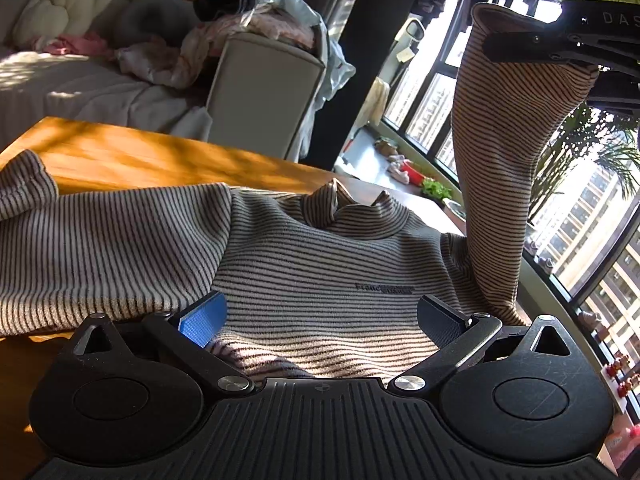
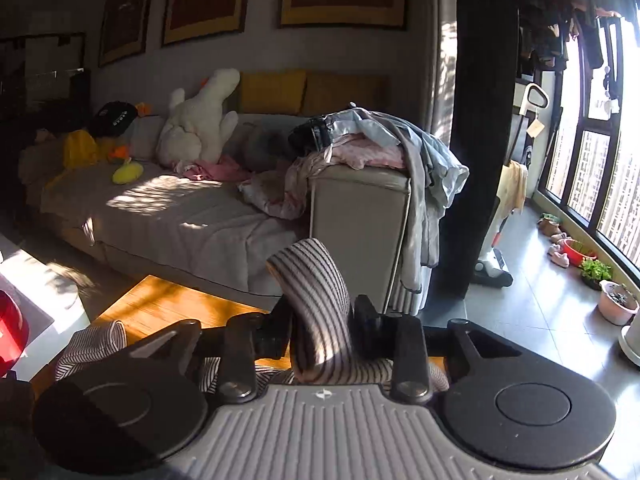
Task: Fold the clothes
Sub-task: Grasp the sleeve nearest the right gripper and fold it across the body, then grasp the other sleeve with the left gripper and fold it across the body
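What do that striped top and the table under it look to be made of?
The striped top looks like a soft, matte ribbed knit, slightly fuzzy; its lifted sleeve, pinched in the right gripper, drapes limply. The table looks like smooth orange-toned wood, though grain is hard to confirm.

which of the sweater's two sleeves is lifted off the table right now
The right sleeve, pinched near its cuff by the right gripper. The left sleeve lies flat on the table.

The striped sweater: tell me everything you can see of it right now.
The striped sweater is a soft ribbed knit, beige with thin dark stripes, a high collar and small dark chest lettering. Its body lies face up on the wooden table, one sleeve spread flat. The other sleeve is lifted, clamped near its cuff by the right gripper. The left gripper hovers open above the chest.
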`<state>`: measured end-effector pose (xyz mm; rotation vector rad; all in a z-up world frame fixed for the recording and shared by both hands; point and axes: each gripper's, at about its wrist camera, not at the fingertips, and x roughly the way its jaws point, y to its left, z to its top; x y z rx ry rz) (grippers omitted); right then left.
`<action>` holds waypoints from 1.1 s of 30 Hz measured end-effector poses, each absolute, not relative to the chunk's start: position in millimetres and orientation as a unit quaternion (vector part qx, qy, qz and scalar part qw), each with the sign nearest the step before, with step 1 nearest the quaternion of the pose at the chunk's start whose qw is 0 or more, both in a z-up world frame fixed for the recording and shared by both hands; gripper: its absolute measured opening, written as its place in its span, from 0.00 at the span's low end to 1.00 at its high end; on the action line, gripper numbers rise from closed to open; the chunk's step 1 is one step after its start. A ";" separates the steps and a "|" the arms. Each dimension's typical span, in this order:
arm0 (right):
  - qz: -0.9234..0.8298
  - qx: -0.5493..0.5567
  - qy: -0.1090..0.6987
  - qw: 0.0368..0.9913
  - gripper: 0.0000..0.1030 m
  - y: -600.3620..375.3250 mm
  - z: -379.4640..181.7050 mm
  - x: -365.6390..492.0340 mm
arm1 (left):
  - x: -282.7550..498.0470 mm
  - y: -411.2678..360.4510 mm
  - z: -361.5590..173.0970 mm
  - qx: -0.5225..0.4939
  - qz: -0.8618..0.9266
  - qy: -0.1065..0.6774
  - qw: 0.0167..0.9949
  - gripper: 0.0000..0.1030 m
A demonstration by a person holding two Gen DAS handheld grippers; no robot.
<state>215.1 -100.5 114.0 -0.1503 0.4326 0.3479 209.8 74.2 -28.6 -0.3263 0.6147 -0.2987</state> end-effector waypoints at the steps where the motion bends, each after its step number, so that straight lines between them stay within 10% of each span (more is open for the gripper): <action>1: 0.178 -0.076 0.210 0.958 0.47 -97.5 113.1 214.4 | 209.8 74.3 -28.7 -0.160 -0.146 0.300 0.929 1.00; 9: 0.173 -0.032 0.225 0.958 0.54 -131.9 91.6 216.3 | 210.3 73.6 -29.3 -0.160 -0.148 0.302 0.928 1.00; 13: 0.146 0.011 0.265 0.953 0.35 -163.1 59.0 226.2 | 210.7 72.3 -29.0 -0.157 -0.147 0.303 0.928 1.00; 24: 0.096 -0.001 0.330 0.939 0.30 -202.1 -41.4 217.6 | 215.7 69.2 -28.8 -0.142 -0.152 0.316 0.926 1.00; 33: 0.099 -0.016 0.295 0.950 0.41 -194.9 -44.4 206.5 | 170.8 67.0 -0.8 0.108 -0.036 0.227 0.967 0.99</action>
